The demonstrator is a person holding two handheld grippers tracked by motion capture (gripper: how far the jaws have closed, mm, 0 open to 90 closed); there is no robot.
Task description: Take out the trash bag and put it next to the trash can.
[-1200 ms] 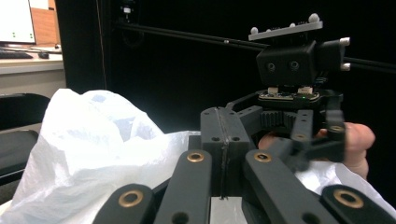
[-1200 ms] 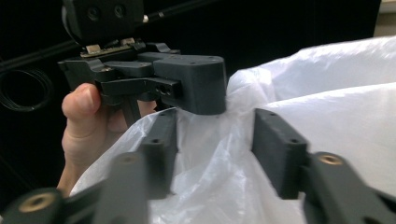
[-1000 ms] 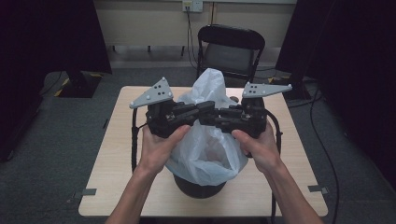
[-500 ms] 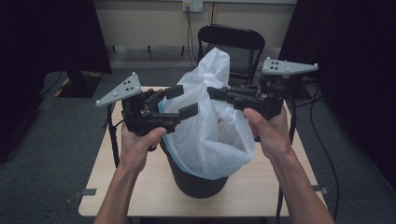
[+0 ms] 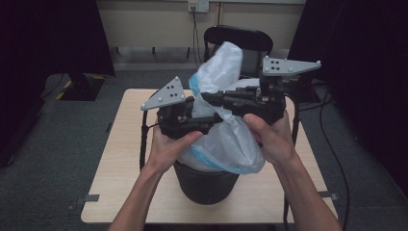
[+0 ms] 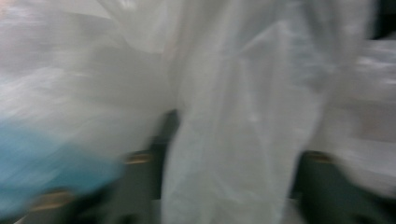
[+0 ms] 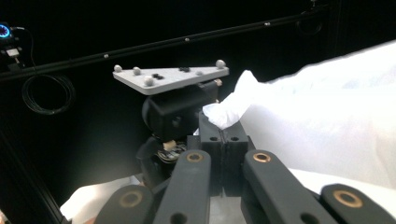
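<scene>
Lifting the bag liner out of the black bin, mid-surface.

Right tongs clenched on a liner fold; left tongs' state unclear, buried in plastic; liner's long axis upright between both.

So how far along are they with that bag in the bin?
Done: the white plastic bag sits in the black bin, its blue-edged rim draped outside. In hand: the right gripper pinches a bag corner, and the left gripper presses into the plastic. Left: the raised top isn't tied or tucked.
</scene>
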